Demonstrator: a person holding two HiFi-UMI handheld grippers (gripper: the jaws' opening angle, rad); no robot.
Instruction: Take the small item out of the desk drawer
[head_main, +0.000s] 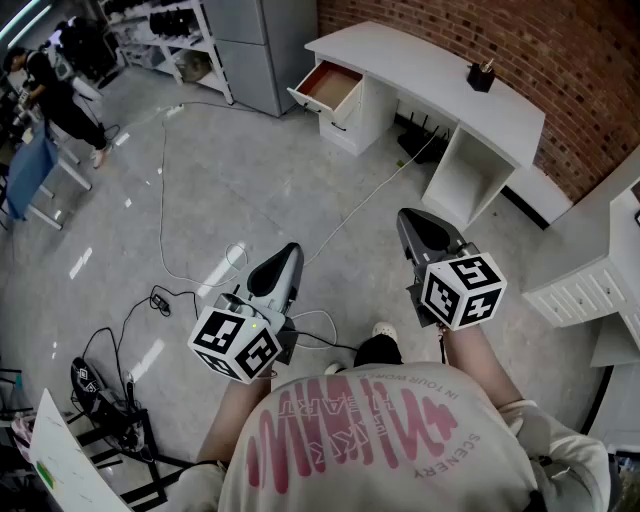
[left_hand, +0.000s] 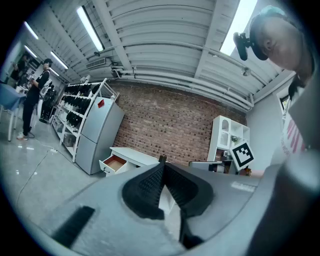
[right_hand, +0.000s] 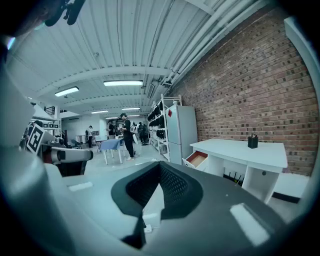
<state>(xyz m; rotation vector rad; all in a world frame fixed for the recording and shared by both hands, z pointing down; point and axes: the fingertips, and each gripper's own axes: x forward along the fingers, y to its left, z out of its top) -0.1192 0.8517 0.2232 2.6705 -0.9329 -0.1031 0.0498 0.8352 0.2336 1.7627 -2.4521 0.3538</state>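
Drawer: pulled open at the left end of the white desk, straight ahead of both grippers and well apart from them, neither clearly nearer. Small item: presumably inside, but only the drawer's reddish-brown floor shows, too far to tell. Left gripper and right gripper: jaws closed together, empty.

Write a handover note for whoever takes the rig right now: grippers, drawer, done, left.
Left gripper: shut, empty.
Right gripper: shut, empty.
Drawer: open, at the head view's left end of the white desk, across the floor from both grippers. No item can be made out inside from here.
Done: drawer is open.
Left: walk up, find the small item, grasp it, lift it out.
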